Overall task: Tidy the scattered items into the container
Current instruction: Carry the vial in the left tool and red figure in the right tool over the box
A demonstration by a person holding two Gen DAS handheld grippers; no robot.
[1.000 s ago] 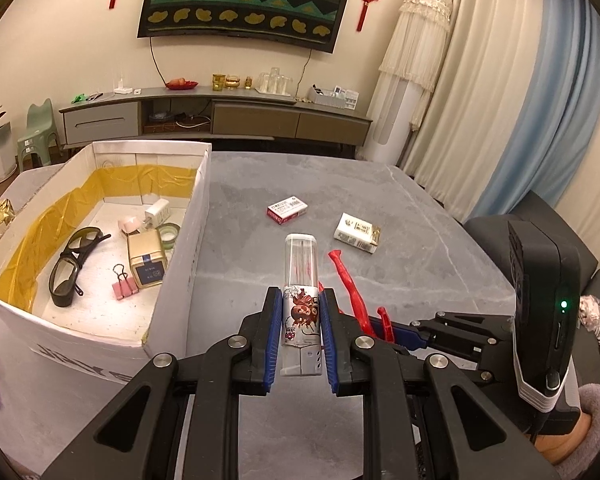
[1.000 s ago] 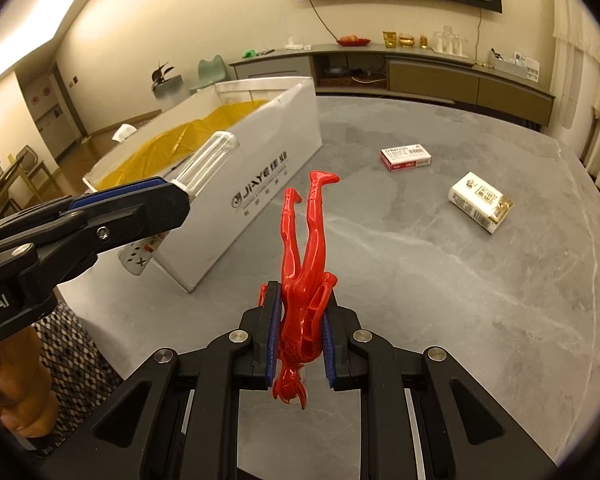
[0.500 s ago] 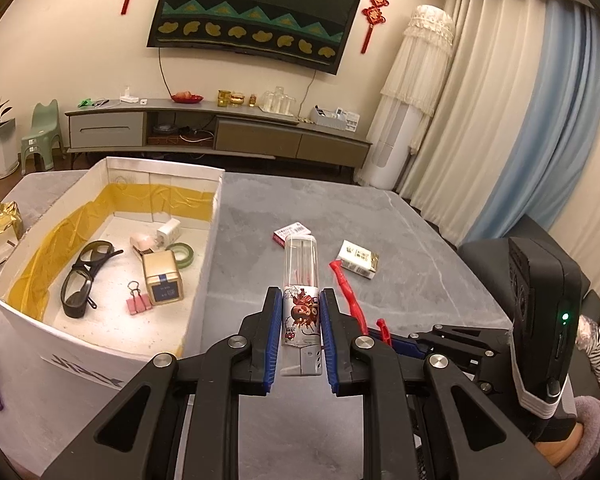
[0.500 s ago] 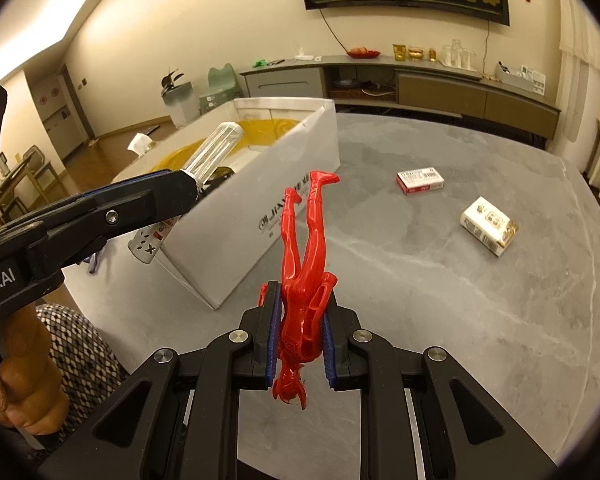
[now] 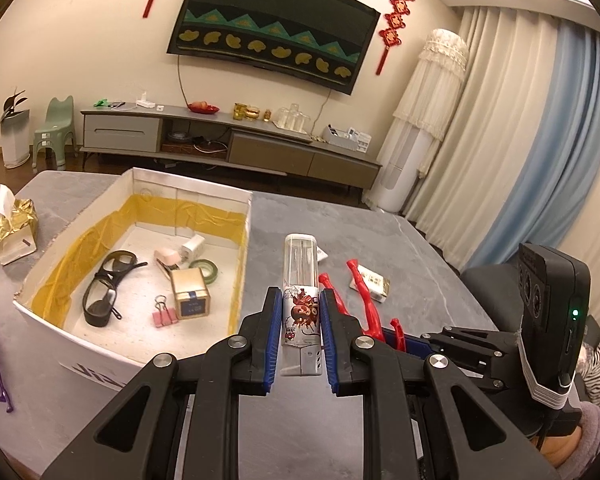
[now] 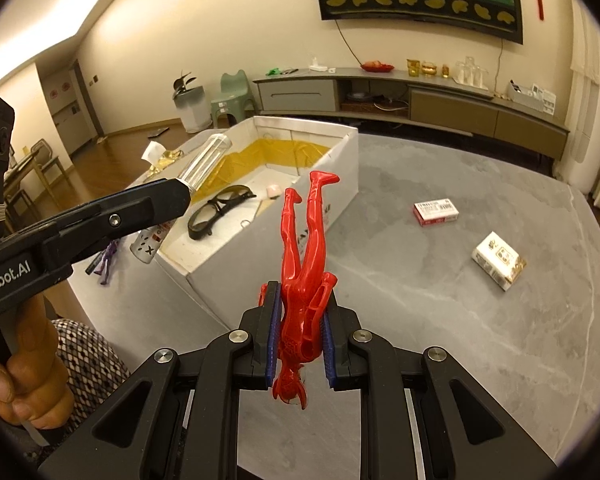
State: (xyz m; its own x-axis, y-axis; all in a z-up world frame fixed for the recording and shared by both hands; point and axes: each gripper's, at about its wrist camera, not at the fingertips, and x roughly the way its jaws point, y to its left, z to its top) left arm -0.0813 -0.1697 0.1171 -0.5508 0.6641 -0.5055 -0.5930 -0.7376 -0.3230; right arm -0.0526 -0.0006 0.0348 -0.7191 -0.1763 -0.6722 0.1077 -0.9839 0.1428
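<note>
Bottle is pinched in your left gripper, long axis straight out along the fingers, clear cap pointing away from you. Red figure is pinched at the torso in your right gripper, lying along the fingers, legs forward, head back toward you. Box sits ahead-left of both tools; its near right wall is just left of the bottle tip, so left is nearer. Glasses, tin, pink clip already inside. Judgement: swing left over the wall first, then bring the right across. Two packs lie ahead-right on the table, well apart from the box
</note>
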